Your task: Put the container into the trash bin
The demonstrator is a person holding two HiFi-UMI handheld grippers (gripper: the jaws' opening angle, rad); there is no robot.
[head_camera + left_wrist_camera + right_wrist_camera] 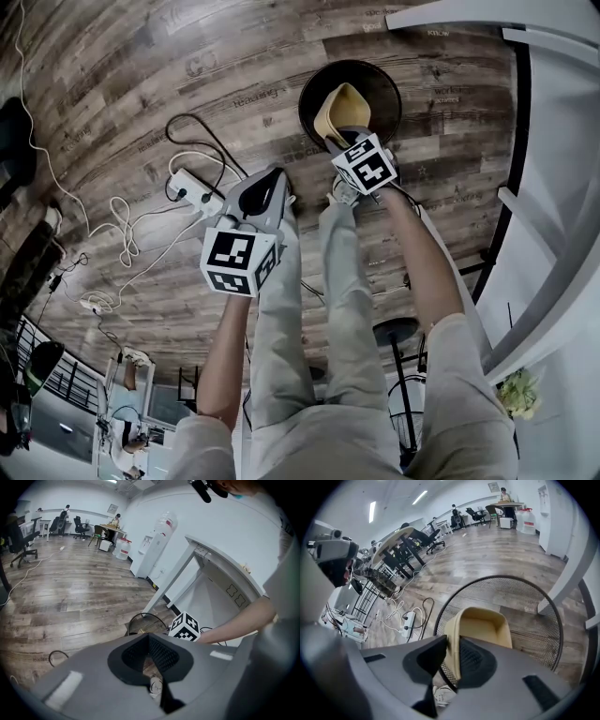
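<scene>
Container (336, 111), pale yellow and open-topped, hangs tilted over the black mesh trash bin (382, 82).
Right gripper (345, 137) angles down, jaws clamped on its rim; left gripper (264, 187) is closed, empty, alongside.

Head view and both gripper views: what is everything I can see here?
container: one, beige, pinched at its rim over the trash bin
trash bin: one, black wire mesh, on the floor
power strip: one, white, on floor left of the bin
cables: several, white and black, on floor
desk: one, white, beside the bin
water dispenser: one, white, by the wall
right gripper: one, grey, shut on the container
left gripper: one, grey, shut, empty
legs: two, pale grey trousers
</scene>
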